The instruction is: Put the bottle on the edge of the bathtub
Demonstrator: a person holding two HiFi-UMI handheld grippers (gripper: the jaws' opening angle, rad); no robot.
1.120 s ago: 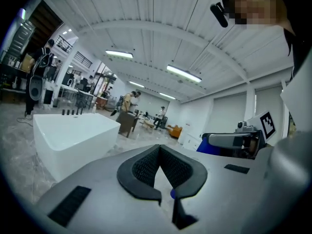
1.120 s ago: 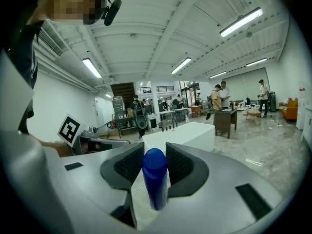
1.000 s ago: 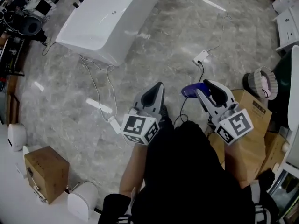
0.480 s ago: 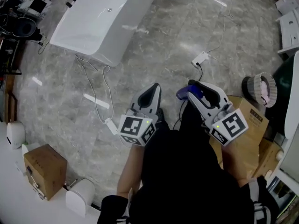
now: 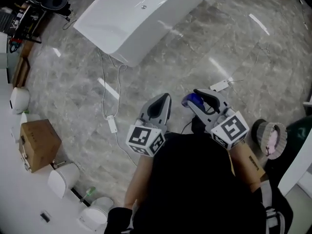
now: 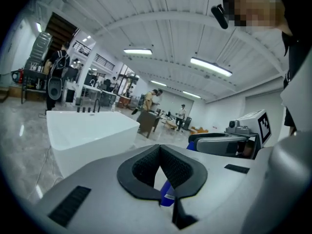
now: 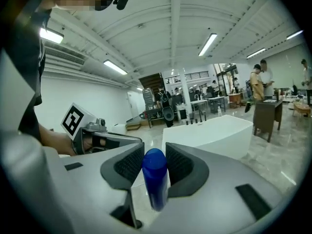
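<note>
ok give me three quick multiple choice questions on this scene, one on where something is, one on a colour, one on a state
1. Where is the blue round-capped plastic bottle?
A) on the bathtub's edge
B) between the jaws of the right hand-held gripper
C) lying on the floor

2. What colour is the long smooth freestanding bathtub?
A) black
B) white
C) green

3. How do the right hand-held gripper's jaws stand?
A) wide apart and empty
B) closed together on nothing
C) clamped on the bottle

Answers: B, the right gripper view shows the bottle between that gripper's pads, away from the tub; B, the tub is plain white in the head view; C, both pads press against the bottle's sides.
</note>
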